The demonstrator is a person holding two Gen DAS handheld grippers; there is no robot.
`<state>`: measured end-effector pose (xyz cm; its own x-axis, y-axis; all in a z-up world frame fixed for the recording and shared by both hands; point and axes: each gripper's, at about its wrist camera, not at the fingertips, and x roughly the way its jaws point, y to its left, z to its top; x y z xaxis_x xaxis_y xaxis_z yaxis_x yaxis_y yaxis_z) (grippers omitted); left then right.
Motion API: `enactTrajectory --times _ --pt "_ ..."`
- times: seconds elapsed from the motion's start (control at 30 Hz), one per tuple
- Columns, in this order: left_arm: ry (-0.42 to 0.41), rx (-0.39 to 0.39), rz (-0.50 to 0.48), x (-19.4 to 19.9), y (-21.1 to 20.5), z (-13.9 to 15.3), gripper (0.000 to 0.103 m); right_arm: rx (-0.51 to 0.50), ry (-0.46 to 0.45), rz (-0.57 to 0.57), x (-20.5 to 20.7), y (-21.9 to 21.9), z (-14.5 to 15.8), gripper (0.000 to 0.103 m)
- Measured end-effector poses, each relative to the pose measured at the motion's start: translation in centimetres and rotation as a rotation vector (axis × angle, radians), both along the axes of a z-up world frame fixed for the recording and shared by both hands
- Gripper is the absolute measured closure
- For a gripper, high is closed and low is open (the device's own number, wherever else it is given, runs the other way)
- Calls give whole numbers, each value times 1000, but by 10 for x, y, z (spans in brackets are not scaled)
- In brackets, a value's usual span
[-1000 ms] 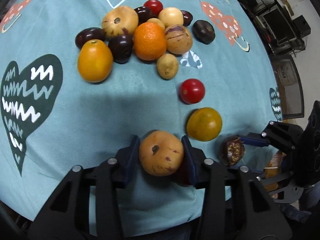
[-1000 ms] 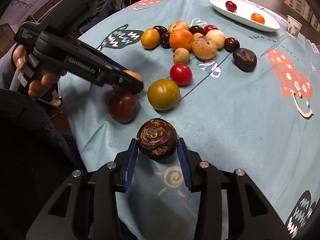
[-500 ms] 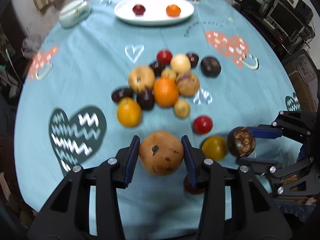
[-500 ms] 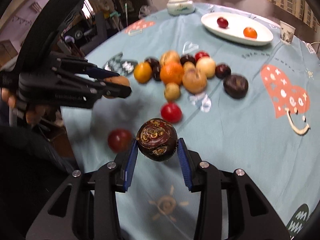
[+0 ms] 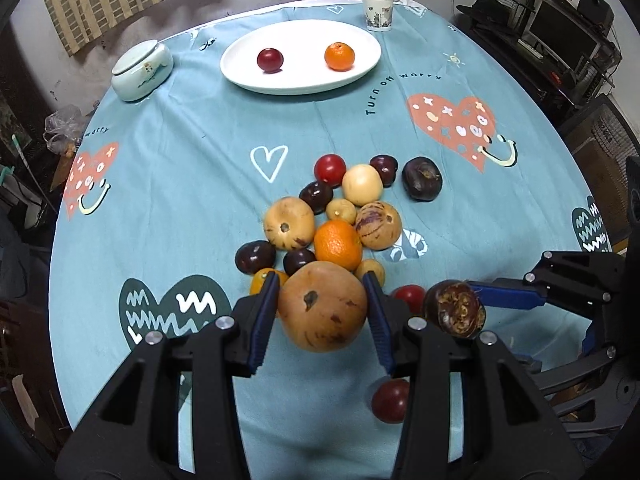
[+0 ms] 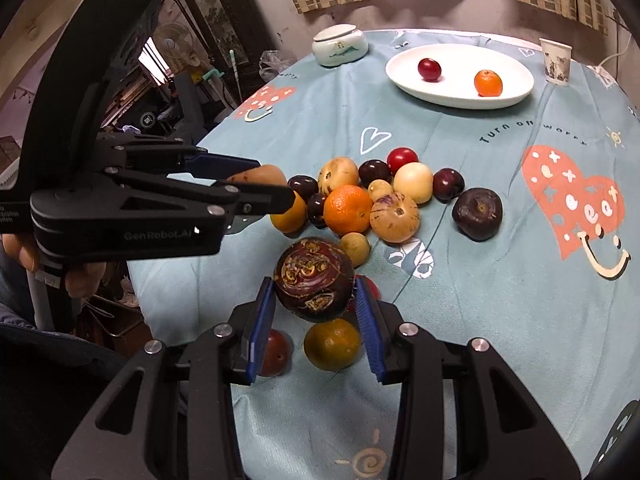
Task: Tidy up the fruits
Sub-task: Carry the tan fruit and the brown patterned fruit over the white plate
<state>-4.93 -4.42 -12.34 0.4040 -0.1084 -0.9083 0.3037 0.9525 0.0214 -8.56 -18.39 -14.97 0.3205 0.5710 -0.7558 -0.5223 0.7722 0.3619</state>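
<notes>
Left gripper point(image 5: 322, 312) — jaws clamped on a tan speckled fruit point(image 5: 322, 311); right gripper point(image 6: 316, 305) — jaws clamped on a dark purple fruit point(image 6: 314, 279); white plate point(image 5: 300, 80), upper centre, on the desk point(image 5: 180, 152).

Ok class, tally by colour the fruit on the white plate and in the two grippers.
Red fruit, on the white plate: 1
Orange fruit, on the plate: 1
Tan fruit, in the left gripper: 1
Dark purple fruit, in the right gripper: 1
Total: 4
</notes>
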Motion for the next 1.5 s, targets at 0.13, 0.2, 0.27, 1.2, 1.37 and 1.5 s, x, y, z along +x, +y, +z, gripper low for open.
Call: enactTrajectory --times 0.13,0.2,0.27,1.2,1.37,1.5 --pt "10 1 -12 6 5 -2 60 -8 8 -16 2 3 -3 62" --pt "10 -3 -16 10 7 -3 60 -9 8 -24 2 4 -2 62" --pt "15 -14 -24 13 9 -4 60 -11 10 -29 2 7 -2 62" --pt "-122 -136 14 152 10 59 60 -42 -128 -186 115 -18 61 62" --pt "-135 -110 50 205 0 57 59 -77 -192 -257 174 -32 79 62" --pt "-71 -101 67 253 -11 37 59 -92 -175 -319 231 -43 76 62"
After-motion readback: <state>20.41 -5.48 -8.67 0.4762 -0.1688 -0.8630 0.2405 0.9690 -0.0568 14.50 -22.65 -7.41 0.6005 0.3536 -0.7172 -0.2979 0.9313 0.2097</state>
